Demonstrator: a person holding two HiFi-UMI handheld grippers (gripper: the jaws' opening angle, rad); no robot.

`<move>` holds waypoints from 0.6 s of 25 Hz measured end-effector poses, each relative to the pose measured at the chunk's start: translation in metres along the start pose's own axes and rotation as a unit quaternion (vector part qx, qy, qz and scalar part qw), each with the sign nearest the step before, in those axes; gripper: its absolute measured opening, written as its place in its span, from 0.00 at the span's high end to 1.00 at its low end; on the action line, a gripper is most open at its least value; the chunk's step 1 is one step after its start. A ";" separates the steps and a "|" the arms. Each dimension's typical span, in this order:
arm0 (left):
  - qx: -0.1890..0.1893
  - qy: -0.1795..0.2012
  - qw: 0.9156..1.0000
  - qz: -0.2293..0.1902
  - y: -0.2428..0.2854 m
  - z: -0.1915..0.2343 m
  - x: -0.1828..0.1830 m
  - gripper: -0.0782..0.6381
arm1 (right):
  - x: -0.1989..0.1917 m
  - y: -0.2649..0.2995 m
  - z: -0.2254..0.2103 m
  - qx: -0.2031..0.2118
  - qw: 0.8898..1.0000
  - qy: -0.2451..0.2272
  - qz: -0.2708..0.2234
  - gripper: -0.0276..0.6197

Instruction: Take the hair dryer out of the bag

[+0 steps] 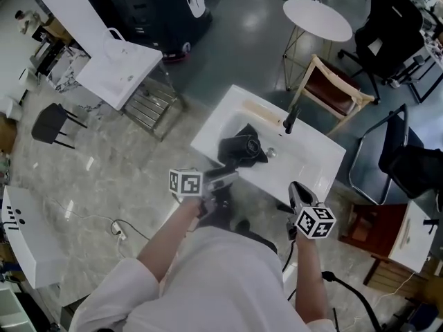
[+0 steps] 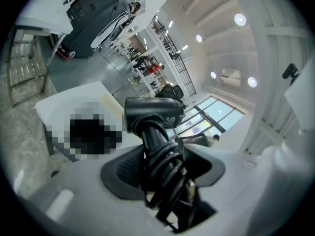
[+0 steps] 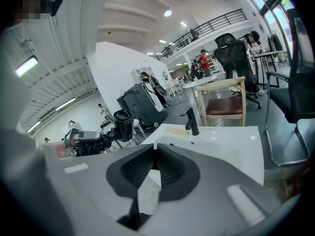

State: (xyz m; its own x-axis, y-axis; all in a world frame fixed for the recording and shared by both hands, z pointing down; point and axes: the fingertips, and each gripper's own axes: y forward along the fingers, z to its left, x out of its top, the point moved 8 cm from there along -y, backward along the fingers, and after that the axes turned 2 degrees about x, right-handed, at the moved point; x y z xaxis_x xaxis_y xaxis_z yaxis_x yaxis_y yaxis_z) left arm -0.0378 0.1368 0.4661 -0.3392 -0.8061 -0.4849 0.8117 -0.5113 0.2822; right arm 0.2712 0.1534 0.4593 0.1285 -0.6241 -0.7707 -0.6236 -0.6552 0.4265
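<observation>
The room was a large open workspace with a grey floor, a round white table [image 1: 317, 18] and a wooden chair [image 1: 332, 88] behind a white counter [image 1: 320, 166]. The counter had a sunken basin and a black faucet [image 1: 291, 120]. A black bag [image 1: 248, 129] lay in the basin.

The left hand-held gripper [image 2: 162, 166] was clamped on the handle of the black hair dryer [image 2: 153, 113]. The dryer's cord was wound around that handle in coils. The hair dryer was out of the bag and held above the near edge of the counter.

The right hand-held gripper [image 3: 154, 152] was closed with nothing between its jaws. It was held apart from the dryer, at the counter's near right side.
</observation>
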 end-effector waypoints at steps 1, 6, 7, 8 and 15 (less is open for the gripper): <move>0.001 -0.001 1.000 -0.001 -0.001 -0.003 -0.004 0.55 | -0.001 -0.005 0.000 0.000 1.000 -0.003 -0.003 0.92; -0.007 -0.015 1.000 -0.012 -0.012 -0.018 -0.016 0.55 | -0.002 -0.024 0.007 -0.005 1.000 -0.005 -0.015 0.93; -0.010 -0.018 1.000 -0.014 -0.015 -0.021 -0.016 0.55 | -0.002 -0.027 0.010 -0.004 1.000 -0.006 -0.018 0.93; -0.012 -0.019 1.000 -0.017 -0.019 -0.023 -0.017 0.55 | -0.002 -0.029 0.014 -0.004 1.000 -0.006 -0.021 0.93; -0.027 -0.031 0.999 -0.022 -0.042 -0.024 -0.019 0.55 | -0.001 -0.040 0.039 -0.012 0.999 0.002 -0.053 0.94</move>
State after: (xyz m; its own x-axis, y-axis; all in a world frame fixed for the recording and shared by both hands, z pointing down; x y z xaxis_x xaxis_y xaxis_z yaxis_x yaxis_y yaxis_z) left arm -0.0538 0.1808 0.4436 -0.4031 -0.8009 -0.4429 0.8190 -0.5316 0.2159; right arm 0.2660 0.1962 0.4248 0.1957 -0.5531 -0.8098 -0.5876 -0.7273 0.3547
